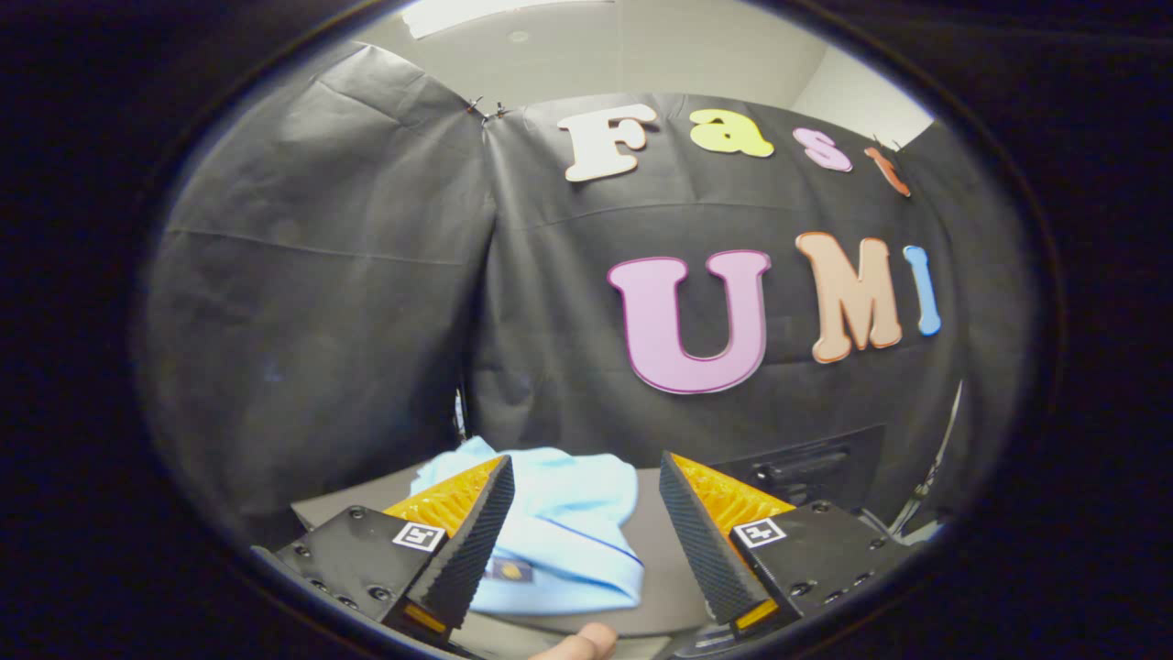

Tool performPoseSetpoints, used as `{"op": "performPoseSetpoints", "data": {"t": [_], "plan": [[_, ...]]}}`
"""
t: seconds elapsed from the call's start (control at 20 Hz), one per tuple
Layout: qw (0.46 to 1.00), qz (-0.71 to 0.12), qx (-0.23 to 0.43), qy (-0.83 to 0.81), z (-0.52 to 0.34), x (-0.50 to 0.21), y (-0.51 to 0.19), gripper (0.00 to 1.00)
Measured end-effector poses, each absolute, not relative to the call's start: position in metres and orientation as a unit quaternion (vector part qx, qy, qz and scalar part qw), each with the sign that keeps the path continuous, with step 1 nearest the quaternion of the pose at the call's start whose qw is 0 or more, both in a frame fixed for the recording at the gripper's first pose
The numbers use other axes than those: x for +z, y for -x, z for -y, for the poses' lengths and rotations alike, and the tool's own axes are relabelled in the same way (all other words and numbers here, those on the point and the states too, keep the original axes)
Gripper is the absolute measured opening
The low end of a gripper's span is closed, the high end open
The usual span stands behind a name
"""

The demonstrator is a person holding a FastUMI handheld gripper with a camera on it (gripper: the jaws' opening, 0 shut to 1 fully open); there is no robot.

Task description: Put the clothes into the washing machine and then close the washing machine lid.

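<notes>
Hand-held gripper (586, 477) level, fingers spread over clothes (559, 532).

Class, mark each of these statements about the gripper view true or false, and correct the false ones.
1. The gripper is open. True.
2. A light blue garment lies between and just ahead of the fingers. True.
3. Both fingers press on the garment. False: the fingers stand apart, and the far one is clear of the cloth.
4. The garment is red. False: it is light blue with a thin dark stripe.
5. The garment rests on a grey surface. True.
6. A fingertip shows below the garment, near the gripper's base. True.
</notes>
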State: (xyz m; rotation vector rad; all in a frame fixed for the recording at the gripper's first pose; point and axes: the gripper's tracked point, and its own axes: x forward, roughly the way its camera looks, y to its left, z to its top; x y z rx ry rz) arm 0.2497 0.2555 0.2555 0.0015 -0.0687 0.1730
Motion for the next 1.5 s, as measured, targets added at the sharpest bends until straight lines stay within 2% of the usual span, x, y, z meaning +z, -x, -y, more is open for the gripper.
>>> {"op": "performPoseSetpoints", "data": {"t": [0.2,0.3,0.5,0.65,0.8,1.05,1.3,1.4,1.5], "plan": [[0.997,-0.029,0.073,0.009,-0.281,0.244,-0.301,0.99],[0.996,-0.075,0.044,0.012,-0.285,0.225,-0.325,0.99],[0.972,-0.227,0.026,0.052,-0.293,0.161,-0.344,1.0],[0.955,-0.289,0.021,0.062,-0.289,0.139,-0.348,1.0],[0.957,-0.29,0.007,0.006,-0.293,0.141,-0.345,1.0],[0.958,-0.286,-0.01,0.007,-0.296,0.142,-0.352,1.0],[0.956,-0.294,0.001,-0.004,-0.3,0.138,-0.356,0.97],[0.954,-0.298,0.029,-0.005,-0.312,0.141,-0.354,0.7],[0.953,-0.301,0.03,-0.001,-0.309,0.14,-0.35,0.43]]}}
